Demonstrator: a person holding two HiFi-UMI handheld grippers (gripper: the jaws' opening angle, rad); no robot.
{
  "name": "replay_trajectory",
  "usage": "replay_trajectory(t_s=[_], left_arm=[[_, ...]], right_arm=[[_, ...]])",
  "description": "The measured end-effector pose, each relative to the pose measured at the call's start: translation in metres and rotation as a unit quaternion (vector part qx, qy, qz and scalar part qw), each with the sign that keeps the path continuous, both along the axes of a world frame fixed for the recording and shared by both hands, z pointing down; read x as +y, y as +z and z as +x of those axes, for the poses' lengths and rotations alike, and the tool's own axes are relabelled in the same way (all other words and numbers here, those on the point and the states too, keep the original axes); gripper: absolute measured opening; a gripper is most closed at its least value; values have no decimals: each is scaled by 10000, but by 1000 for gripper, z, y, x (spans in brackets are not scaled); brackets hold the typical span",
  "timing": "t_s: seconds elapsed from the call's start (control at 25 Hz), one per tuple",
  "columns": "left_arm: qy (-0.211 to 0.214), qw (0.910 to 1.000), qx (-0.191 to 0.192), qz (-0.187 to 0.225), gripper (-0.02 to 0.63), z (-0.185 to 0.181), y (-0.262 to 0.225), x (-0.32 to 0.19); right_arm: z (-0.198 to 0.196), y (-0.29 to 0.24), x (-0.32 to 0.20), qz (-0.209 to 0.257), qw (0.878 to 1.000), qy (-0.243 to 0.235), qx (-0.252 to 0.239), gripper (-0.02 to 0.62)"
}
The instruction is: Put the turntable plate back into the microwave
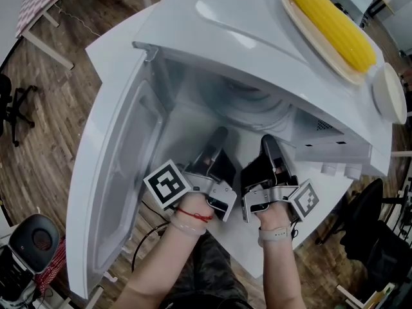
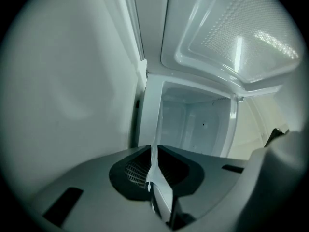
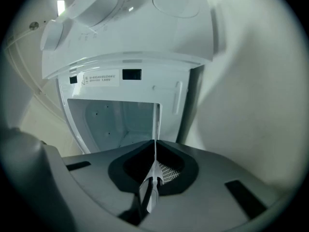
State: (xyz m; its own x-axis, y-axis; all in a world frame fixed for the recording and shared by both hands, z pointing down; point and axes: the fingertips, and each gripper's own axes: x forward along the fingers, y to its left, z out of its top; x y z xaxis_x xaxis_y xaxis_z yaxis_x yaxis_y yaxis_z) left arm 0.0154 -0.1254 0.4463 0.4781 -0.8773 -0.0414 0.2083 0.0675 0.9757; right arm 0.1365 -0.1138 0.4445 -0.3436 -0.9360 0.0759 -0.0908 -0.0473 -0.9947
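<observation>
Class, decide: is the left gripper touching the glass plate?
Touching. In the left gripper view, the left gripper has its jaws shut on the thin edge of the plate, with no gap.

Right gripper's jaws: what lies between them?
The glass turntable plate, edge-on, pinched by the right gripper; the right gripper view shows it.

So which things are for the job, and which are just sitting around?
For the job: turntable plate, gripped by the left gripper and right gripper; microwave, door open.
Just sitting around: corn on its dish, white round thing, both on the microwave's top.
</observation>
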Motion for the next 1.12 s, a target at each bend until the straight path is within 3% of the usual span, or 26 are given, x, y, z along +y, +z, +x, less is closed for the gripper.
replay_trajectory(t_s=[0.32, 0.6, 0.68, 0.84, 1.0, 1.12], left_arm=[[310, 9990, -137, 281, 38, 13, -7, 19], [819, 9917, -691, 711, 12, 26, -25, 49], [1045, 9827, -1234, 900, 12, 27, -24, 57], [1410, 9544, -2205, 1434, 12, 27, -34, 72], [1684, 9296, -2765, 1763, 12, 30, -50, 87], [1753, 9227, -2893, 1849, 12, 35, -61, 94]], right_arm=[[-10, -2, 20, 46, 9966, -511, 643, 29], [-26, -20, 47, 244, 9759, -1208, 1804, 29], [-26, -24, 55, 273, 9650, -1343, 2238, 28], [-31, -38, 70, 602, 9362, -1669, 3033, 28], [-39, -53, 91, 913, 9053, -1957, 3657, 28], [-38, -61, 105, 969, 8952, -2038, 3844, 28]])
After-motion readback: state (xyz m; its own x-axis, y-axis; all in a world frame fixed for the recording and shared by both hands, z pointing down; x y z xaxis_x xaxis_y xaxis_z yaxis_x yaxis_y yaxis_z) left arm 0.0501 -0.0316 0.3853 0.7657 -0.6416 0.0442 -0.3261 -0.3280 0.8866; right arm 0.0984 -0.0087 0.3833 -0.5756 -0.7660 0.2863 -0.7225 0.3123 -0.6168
